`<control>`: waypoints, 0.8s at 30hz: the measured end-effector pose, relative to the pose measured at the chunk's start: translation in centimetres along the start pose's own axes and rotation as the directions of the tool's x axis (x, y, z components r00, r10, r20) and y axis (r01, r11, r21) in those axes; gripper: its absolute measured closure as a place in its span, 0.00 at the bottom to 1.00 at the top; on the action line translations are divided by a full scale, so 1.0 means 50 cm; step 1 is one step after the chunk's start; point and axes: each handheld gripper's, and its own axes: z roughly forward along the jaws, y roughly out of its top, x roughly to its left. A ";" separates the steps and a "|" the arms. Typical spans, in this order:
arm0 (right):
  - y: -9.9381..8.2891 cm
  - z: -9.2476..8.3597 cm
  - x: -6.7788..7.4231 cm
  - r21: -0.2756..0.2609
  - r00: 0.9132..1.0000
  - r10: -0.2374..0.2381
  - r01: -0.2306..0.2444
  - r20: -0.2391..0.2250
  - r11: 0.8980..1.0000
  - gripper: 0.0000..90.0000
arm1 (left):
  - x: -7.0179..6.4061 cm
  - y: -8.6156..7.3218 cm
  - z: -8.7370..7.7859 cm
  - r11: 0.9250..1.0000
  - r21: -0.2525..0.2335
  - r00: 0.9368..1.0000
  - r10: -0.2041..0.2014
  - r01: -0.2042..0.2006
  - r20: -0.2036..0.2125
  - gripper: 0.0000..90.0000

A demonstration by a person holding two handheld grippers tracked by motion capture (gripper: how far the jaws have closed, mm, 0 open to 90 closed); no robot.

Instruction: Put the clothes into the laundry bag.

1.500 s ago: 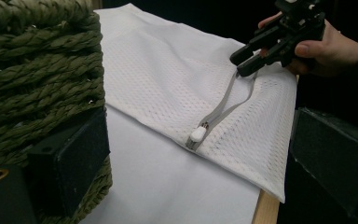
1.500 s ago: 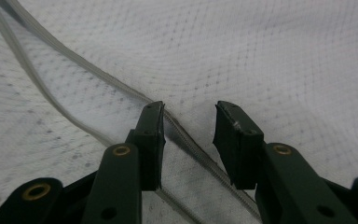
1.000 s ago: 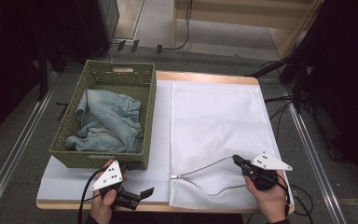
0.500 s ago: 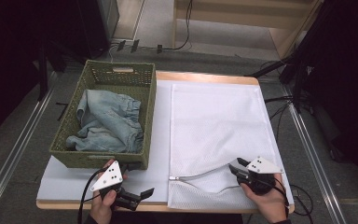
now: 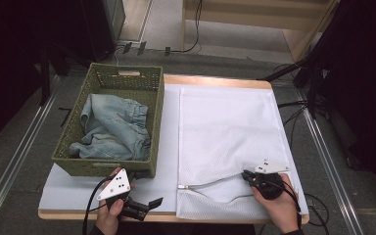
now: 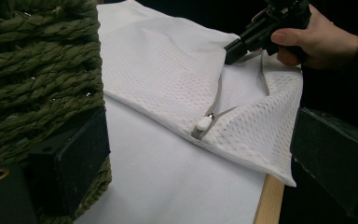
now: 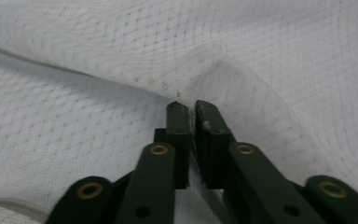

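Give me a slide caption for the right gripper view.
Right gripper pinching the upper edge of a white mesh laundry bag.

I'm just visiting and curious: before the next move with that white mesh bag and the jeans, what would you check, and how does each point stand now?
1. right gripper pinches the upper edge of the mesh bag opening: ok, jaws closed on fabric.
2. Zipper open: ok, the zipper pull sits at the left end.
3. Opening wide enough for the jeans: not ok, only a narrow slit.
4. left gripper free and open: ok, holding nothing.
5. Jeans in reach in the basket: ok.
6. Bag lying flat on the table: ok.
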 end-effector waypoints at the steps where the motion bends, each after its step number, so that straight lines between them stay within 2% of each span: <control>1: 0.004 -0.010 0.004 -0.042 1.000 -0.011 0.011 0.009 0.999 0.99 | 0.000 0.000 0.000 1.000 -0.002 1.000 0.001 -0.001 0.000 0.06; 2: 0.014 -0.038 0.003 -0.155 1.000 -0.015 0.016 0.008 0.988 0.99 | 0.000 0.000 -0.001 1.000 -0.002 1.000 0.001 -0.001 0.000 0.06; 3: 0.014 -0.038 0.003 -0.155 1.000 -0.015 0.016 0.008 0.988 0.99 | 0.001 -0.001 -0.001 1.000 -0.002 1.000 0.001 -0.001 -0.001 0.06; 4: 0.022 -0.072 -0.002 -0.289 0.998 -0.010 -0.007 -0.055 0.957 0.98 | 0.001 -0.001 0.000 1.000 -0.004 1.000 -0.001 0.001 0.000 0.06; 5: 0.022 -0.083 -0.005 -0.336 0.996 -0.009 -0.022 -0.090 0.941 0.98 | 0.002 -0.002 0.000 1.000 -0.002 1.000 -0.003 0.003 -0.003 0.06; 6: 0.022 -0.083 -0.005 -0.336 0.996 -0.009 -0.022 -0.090 0.941 0.98 | 0.002 -0.002 0.000 1.000 -0.001 1.000 -0.002 0.002 -0.003 0.06; 7: 0.020 -0.088 -0.007 -0.355 0.995 0.007 -0.043 -0.102 0.934 0.98 | 0.002 -0.002 0.001 1.000 -0.003 1.000 -0.002 0.002 -0.002 0.06; 8: 0.012 -0.080 -0.009 -0.323 0.994 0.020 -0.052 -0.104 0.945 0.97 | 0.001 -0.001 0.001 1.000 -0.002 1.000 -0.001 0.001 -0.003 0.06; 9: 0.012 -0.080 -0.009 -0.323 0.994 0.020 -0.052 -0.104 0.945 0.97 | 0.000 -0.001 0.001 1.000 0.000 1.000 0.000 0.000 -0.003 0.06; 10: -0.003 -0.066 -0.010 -0.291 0.995 0.023 -0.050 -0.094 0.955 0.97 | 0.000 0.000 0.000 1.000 0.003 1.000 0.000 0.000 -0.005 0.06; 12: -0.014 -0.058 -0.011 -0.269 0.995 0.024 -0.049 -0.096 0.962 0.95 | -0.001 0.000 -0.001 1.000 0.001 1.000 0.002 -0.002 -0.004 0.06; 16: -0.022 -0.065 -0.013 -0.271 0.996 0.024 -0.048 -0.091 0.961 0.91 | 0.002 0.000 -0.003 1.000 -0.004 1.000 -0.001 0.001 -0.005 0.06; 18: -0.025 -0.074 -0.014 -0.285 0.996 0.029 -0.051 -0.080 0.957 0.85 | 0.002 0.000 -0.003 1.000 -0.005 1.000 -0.003 0.003 -0.006 0.06; 19: -0.029 -0.079 -0.015 -0.277 0.996 0.036 -0.058 -0.081 0.959 0.78 | 0.002 0.000 -0.002 1.000 -0.004 1.000 -0.001 0.001 -0.005 0.06; 20: -0.029 -0.079 -0.015 -0.277 0.996 0.036 -0.058 -0.081 0.959 0.78 | 0.001 0.000 -0.002 1.000 -0.005 1.000 0.000 0.000 -0.004 0.06; 21: -0.030 -0.077 -0.015 -0.260 0.995 0.031 -0.053 -0.090 0.964 0.78 | 0.001 0.000 -0.001 1.000 -0.004 1.000 0.003 -0.003 -0.004 0.06; 24: -0.037 -0.063 -0.011 -0.161 0.988 0.023 -0.048 -0.152 0.986 0.75 | 0.000 0.001 -0.001 1.000 0.001 1.000 0.004 -0.004 -0.003 0.06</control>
